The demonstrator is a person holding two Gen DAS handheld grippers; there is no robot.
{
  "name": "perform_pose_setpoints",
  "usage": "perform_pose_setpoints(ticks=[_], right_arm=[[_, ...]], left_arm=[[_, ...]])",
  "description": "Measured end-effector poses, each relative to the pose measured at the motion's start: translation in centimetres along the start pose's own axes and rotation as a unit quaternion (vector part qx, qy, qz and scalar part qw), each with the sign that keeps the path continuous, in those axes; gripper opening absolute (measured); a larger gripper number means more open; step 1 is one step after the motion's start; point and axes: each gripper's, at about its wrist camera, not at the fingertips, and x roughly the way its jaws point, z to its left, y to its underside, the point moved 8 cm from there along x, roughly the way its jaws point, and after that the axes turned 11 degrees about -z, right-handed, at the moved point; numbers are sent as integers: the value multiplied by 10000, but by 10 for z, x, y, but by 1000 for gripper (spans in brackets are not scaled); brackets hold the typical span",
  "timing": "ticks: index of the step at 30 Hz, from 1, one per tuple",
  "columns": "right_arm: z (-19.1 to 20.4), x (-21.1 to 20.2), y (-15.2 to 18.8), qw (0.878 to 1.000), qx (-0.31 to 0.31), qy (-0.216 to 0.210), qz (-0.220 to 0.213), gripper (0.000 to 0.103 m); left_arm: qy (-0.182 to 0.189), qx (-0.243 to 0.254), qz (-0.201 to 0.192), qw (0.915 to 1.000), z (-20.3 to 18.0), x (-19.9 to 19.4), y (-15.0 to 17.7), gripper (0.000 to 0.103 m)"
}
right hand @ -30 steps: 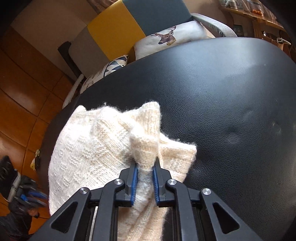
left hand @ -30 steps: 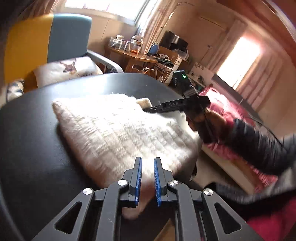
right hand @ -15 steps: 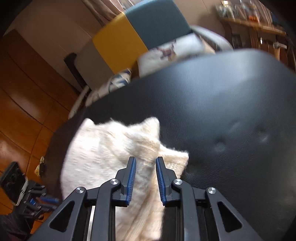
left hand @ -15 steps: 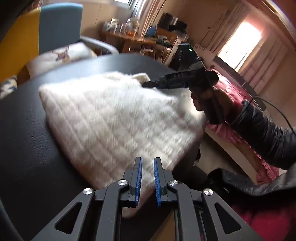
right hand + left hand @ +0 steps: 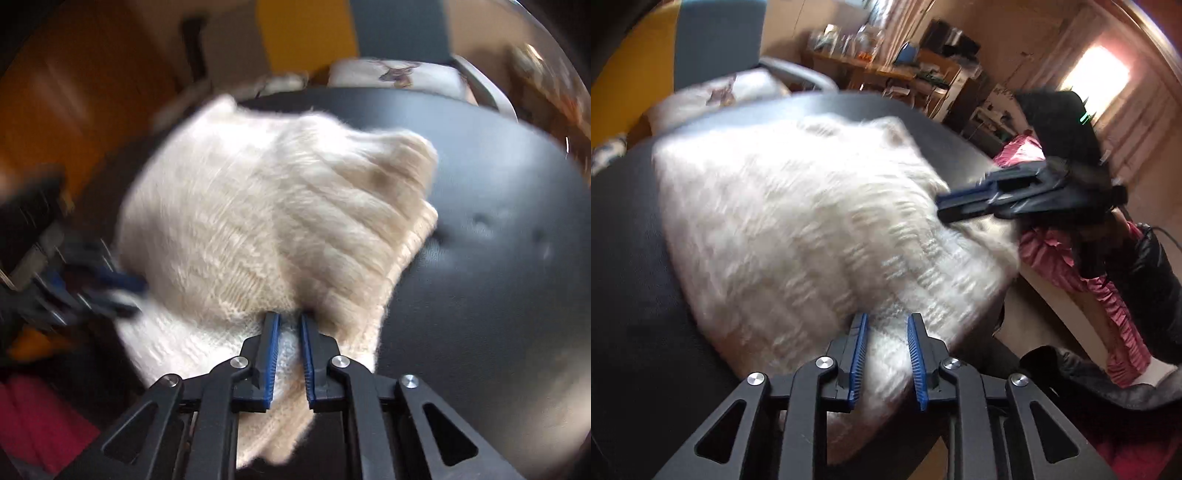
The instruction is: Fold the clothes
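Right gripper (image 5: 287, 350) jaws newly re-pinching sweater (image 5: 266, 206); left gripper (image 5: 885, 356) jaws apparently loosened, just wider.

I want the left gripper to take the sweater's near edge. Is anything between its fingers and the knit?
Nothing visible. The white sweater already lies between the left gripper pads, its edge unobstructed on the black table.
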Motion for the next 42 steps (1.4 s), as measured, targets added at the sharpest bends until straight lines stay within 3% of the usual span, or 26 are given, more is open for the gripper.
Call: perform_pose_setpoints(ticks=[6, 8, 11, 12, 14, 17, 19, 21, 24, 29, 31, 37, 39, 42], right_arm=[[-5, -5, -4, 9989, 380, -166, -201, 8], [-7, -8, -6, 9973, 615, -307, -273, 9], [-9, -14, -9, 9908, 1128, -589, -451, 13], [-10, -18, -11, 9872, 1323, -697, -546, 19], [-10, -30, -21, 9844, 1353, -732, -856, 26], [-10, -45, -29, 9786, 1542, -925, -1005, 50], [-21, -50, -30, 9675, 1981, -1186, -1028, 94], [-41, -57, -26, 9543, 2463, -1283, -1100, 103], [-68, -73, -22, 9348, 3034, -1368, -1239, 103], [-84, -52, -18, 9250, 3385, -1451, -939, 102], [-81, -40, -17, 9230, 3427, -1574, -768, 97], [-79, -6, -11, 9241, 3467, -1590, -237, 75], [-77, -2, -14, 9249, 3410, -1675, -169, 75], [-68, 2, -16, 9378, 3046, -1664, 63, 74]], left_arm=[[230, -641, -360, 9970, 10, -10, -7, 23], [366, -995, -686, 9920, 18, -26, -20, 29], [531, -1904, -1386, 9704, 51, -59, -41, 43], [480, -2195, -1578, 9616, 67, -68, -46, 46], [344, -2542, -1719, 9511, 92, -76, -49, 56], [220, -2971, -1788, 9377, 125, -84, -51, 69], [270, -3048, -1667, 9373, 132, -78, -52, 73], [363, -3108, -1517, 9376, 132, -65, -54, 77], [502, -3195, -1290, 9374, 131, -46, -57, 84], [546, -3213, -924, 9409, 131, -23, -54, 84], [563, -3236, -871, 9405, 129, -20, -54, 84], [552, -3181, -640, 9443, 121, -7, -51, 84], [554, -3209, -623, 9434, 121, -3, -51, 85], [582, -3224, -612, 9428, 121, 2, -52, 88]])
